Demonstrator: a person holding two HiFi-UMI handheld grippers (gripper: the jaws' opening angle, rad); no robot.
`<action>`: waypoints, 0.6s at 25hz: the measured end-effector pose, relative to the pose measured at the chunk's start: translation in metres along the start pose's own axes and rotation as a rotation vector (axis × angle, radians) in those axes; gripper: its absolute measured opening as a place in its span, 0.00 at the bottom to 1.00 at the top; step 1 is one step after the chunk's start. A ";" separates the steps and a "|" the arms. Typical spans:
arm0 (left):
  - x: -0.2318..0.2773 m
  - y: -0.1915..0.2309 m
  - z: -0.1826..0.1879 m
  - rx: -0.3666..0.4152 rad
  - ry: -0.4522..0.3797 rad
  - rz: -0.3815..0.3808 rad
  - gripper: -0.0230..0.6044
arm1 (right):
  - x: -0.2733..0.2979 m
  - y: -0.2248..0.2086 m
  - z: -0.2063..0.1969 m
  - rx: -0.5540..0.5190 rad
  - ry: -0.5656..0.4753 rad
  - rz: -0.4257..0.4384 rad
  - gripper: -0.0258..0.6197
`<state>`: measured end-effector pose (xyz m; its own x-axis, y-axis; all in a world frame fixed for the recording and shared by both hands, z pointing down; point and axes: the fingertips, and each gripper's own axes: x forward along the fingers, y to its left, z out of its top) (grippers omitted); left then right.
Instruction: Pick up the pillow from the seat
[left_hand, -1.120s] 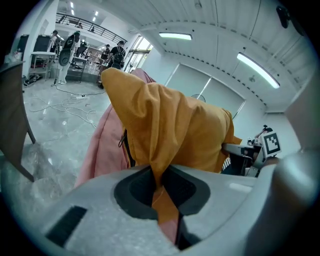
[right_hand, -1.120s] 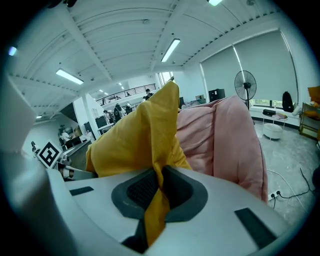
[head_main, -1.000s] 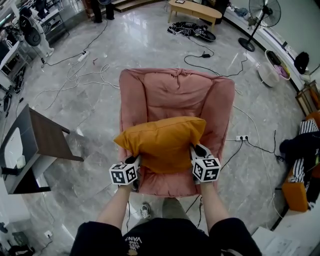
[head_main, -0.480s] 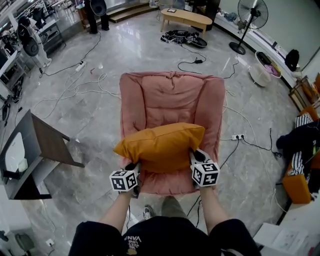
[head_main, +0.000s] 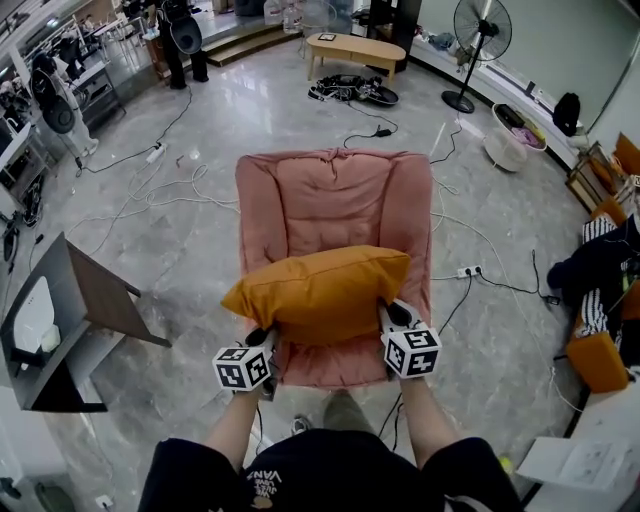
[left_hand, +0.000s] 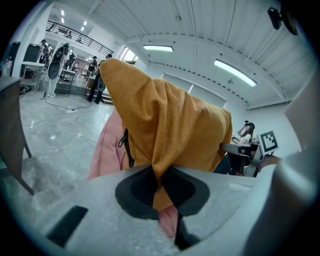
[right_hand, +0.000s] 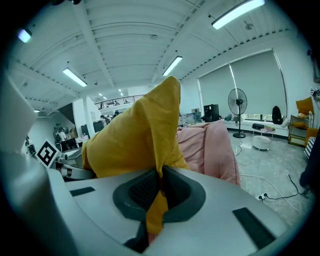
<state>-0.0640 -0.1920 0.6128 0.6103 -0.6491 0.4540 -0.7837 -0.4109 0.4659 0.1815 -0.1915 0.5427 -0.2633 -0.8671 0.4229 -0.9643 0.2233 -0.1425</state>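
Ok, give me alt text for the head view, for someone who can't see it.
An orange pillow is gripped at its near corners by the left gripper and right gripper, over the seat of a pink armchair. Grey marble floor with loose cables surrounds the chair; the person's forearms enter from the bottom.

The plump fabric pillow (head_main: 318, 293) is plain mustard yellow. The padded fabric seat (head_main: 335, 200) is dusty pink, unpatterned. The polished stone floor (head_main: 200, 255) is grey with pale marbled veining. The left tool (head_main: 262, 340) and the right tool (head_main: 392, 316) are light grey with black pads (left_hand: 137, 187), each bearing a white cube (head_main: 411, 352) printed with black square markers.
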 end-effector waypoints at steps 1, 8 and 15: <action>-0.004 -0.003 0.003 0.009 -0.011 -0.005 0.09 | -0.005 0.002 0.003 0.000 -0.010 -0.002 0.06; -0.035 -0.020 0.021 0.080 -0.066 -0.038 0.09 | -0.040 0.018 0.015 -0.002 -0.076 -0.014 0.06; -0.061 -0.043 0.042 0.133 -0.138 -0.078 0.09 | -0.081 0.029 0.028 0.018 -0.149 -0.034 0.06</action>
<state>-0.0722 -0.1615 0.5328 0.6555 -0.6898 0.3073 -0.7483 -0.5386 0.3872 0.1758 -0.1272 0.4794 -0.2225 -0.9306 0.2906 -0.9715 0.1864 -0.1468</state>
